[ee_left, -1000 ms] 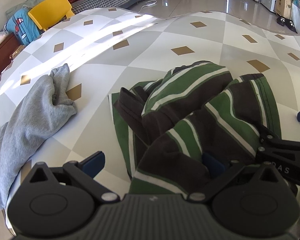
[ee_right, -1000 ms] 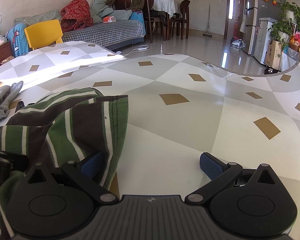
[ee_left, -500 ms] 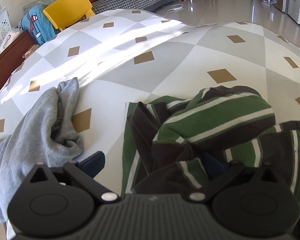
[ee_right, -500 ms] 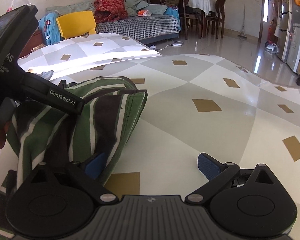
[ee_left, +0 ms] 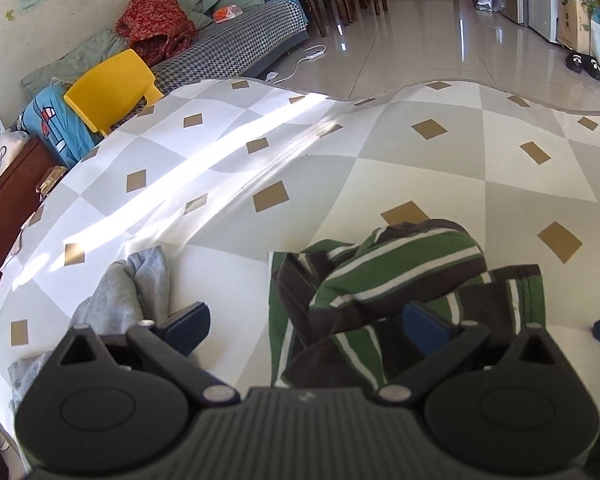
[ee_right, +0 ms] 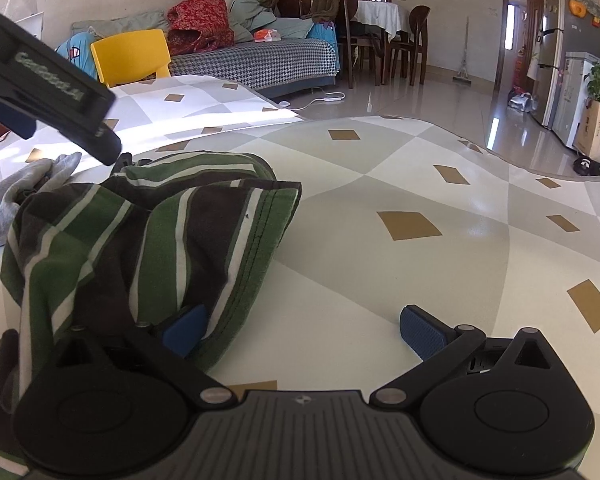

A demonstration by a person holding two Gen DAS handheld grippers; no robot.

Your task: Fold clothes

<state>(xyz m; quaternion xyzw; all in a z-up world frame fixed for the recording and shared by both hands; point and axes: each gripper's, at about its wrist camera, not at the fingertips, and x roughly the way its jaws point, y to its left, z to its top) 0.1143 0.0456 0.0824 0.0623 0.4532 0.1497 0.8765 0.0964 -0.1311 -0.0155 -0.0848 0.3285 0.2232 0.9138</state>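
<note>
Noting both the left gripper (ee_left: 306, 324) and right gripper (ee_right: 304, 326) spread wide and holding nothing, I judge folding barely begun: striped shirt (ee_right: 140, 236) lies bunched on the tabletop (ee_right: 420, 184), grey garment (ee_left: 116, 300) untouched beside it.

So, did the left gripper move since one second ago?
Yes. The left gripper has pulled back and up: the green-and-brown striped shirt now sits lower in its view, and the yellow plastic chair shows more fully.

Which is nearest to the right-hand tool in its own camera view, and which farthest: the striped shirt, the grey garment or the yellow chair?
1. striped shirt: at the right gripper, left side.
2. grey garment: beyond the shirt, far left.
3. yellow chair: past the table, upper left.
</note>
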